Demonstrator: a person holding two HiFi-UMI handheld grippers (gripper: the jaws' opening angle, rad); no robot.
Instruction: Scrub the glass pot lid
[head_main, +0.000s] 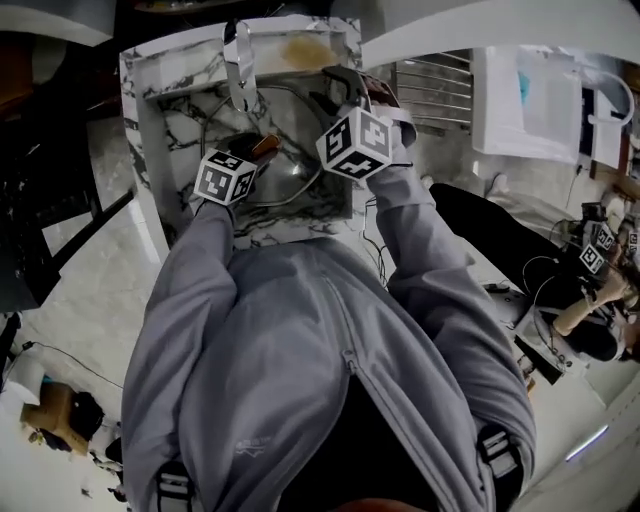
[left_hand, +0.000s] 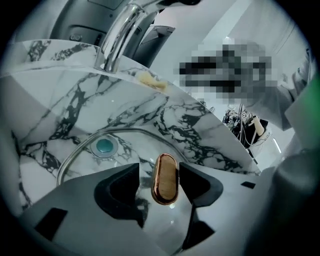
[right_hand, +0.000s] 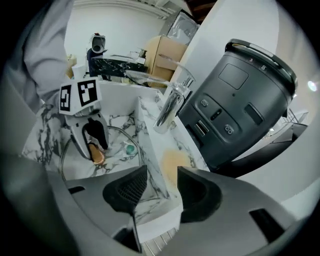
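The glass pot lid (left_hand: 127, 142) is lying flat in the marble sink (head_main: 150, 120), its metal rim curving round the teal drain plug (left_hand: 105, 146), which is showing through the glass. The left gripper (left_hand: 159, 170) is pointing down over the lid's middle, its 2 jaws standing apart and straddling the copper-edged knob (left_hand: 165, 178); the right jaw is sitting just beside the knob, the left jaw is leaving a clear gap, and neither is clamping it.

The right gripper (right_hand: 162, 172) is hanging spread and empty above the sink's back rim, well apart from the lid, with a tan sponge-like pad (right_hand: 172, 165) lying on the ledge between its jaws' line of sight. The chrome faucet (head_main: 238, 65) is arching over the basin behind the lid, and the basin walls are closing in near all sides of it. A black appliance (right_hand: 240, 105) is crowding the ledge beside the right gripper.

A small pale figure on the appliance's top looks like 8. The grippers' cubes are carrying only black-and-white square markers.
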